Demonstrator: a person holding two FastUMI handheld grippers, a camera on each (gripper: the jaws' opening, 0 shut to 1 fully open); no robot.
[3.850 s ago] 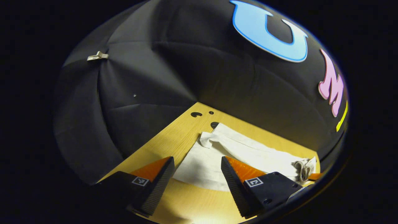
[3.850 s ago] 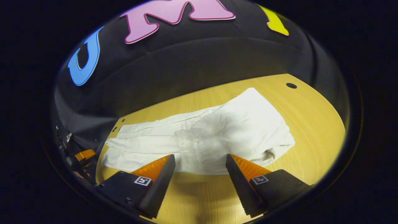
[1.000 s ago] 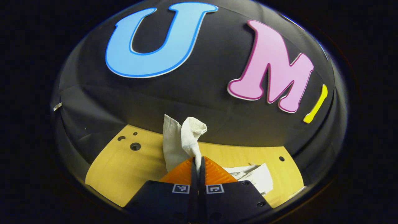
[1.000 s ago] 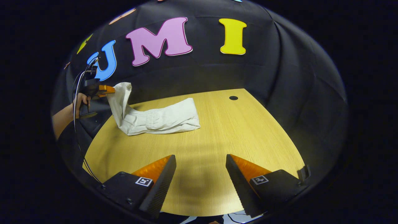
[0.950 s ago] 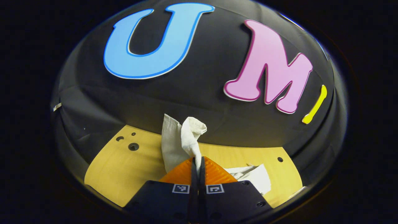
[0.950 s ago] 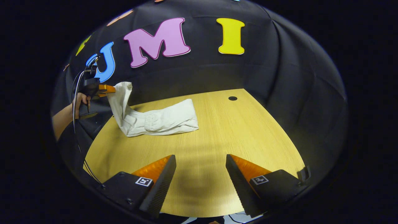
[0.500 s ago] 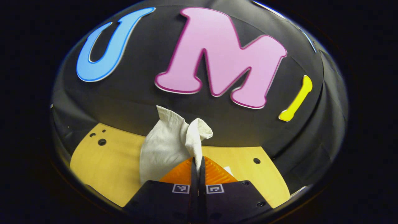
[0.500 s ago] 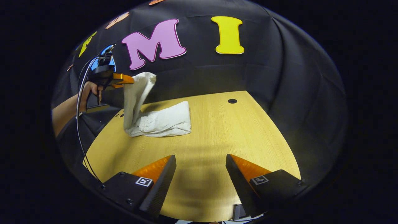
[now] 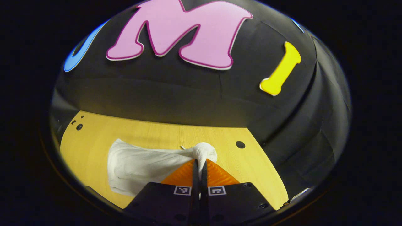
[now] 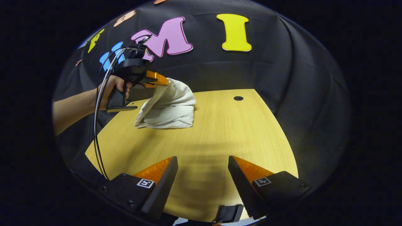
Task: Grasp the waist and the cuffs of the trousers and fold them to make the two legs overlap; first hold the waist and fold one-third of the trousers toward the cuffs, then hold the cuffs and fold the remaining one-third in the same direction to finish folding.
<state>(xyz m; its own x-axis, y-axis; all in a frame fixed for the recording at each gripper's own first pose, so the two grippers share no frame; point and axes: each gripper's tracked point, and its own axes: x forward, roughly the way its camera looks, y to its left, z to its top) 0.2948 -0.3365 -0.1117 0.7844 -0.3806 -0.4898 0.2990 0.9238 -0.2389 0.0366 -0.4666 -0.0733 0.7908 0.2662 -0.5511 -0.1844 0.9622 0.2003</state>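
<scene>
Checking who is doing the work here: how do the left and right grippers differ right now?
The left gripper is shut on the trousers; the right gripper is open and holds nothing. The left one lifts cloth over the folded pile; the right one is apart from it, above bare table. Both point across the table.

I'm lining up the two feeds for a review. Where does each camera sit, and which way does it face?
Left gripper view: rides the left gripper, shut on the white trousers, facing across the wooden table to the booth wall.
Right gripper view: rides the open right gripper, low at the table's near edge, facing the left gripper and the hand holding it.
Shared: trousers, table, left gripper.
</scene>
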